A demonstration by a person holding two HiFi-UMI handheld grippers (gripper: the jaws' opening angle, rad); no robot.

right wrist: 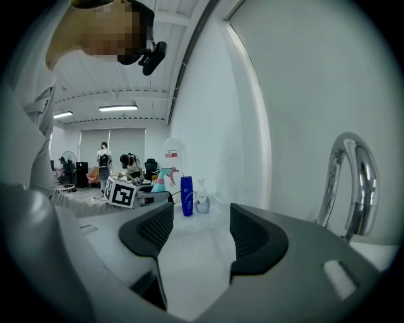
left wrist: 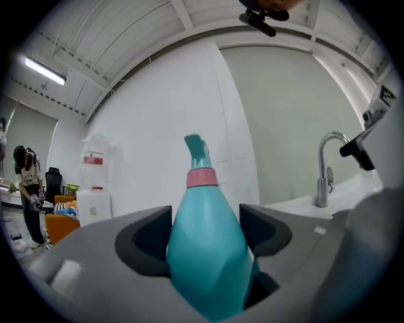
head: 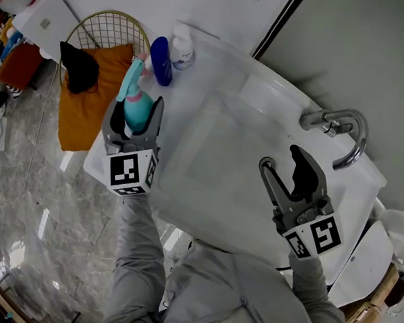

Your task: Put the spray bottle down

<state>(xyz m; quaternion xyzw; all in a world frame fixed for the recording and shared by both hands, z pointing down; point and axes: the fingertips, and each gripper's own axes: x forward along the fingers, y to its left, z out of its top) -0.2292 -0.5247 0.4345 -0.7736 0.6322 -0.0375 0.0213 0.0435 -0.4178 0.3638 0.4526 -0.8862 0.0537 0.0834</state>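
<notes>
A teal spray bottle (head: 136, 107) with a pink collar stands upright between the jaws of my left gripper (head: 133, 119), over the left end of the white sink counter (head: 193, 94). In the left gripper view the spray bottle (left wrist: 205, 246) fills the gap and both pads press its sides. My right gripper (head: 293, 173) hovers open over the basin (head: 215, 172), nothing between its fingers; the right gripper view shows the gripper (right wrist: 192, 236) with bare basin between the jaws. The far-off spray bottle (right wrist: 160, 180) also appears there.
A dark blue bottle (head: 161, 60) and a small clear bottle (head: 183, 50) stand at the counter's far left corner. A chrome faucet (head: 343, 133) rises at the right. A wire basket (head: 104, 31) with orange cloth (head: 88, 99) sits beyond the counter's left edge.
</notes>
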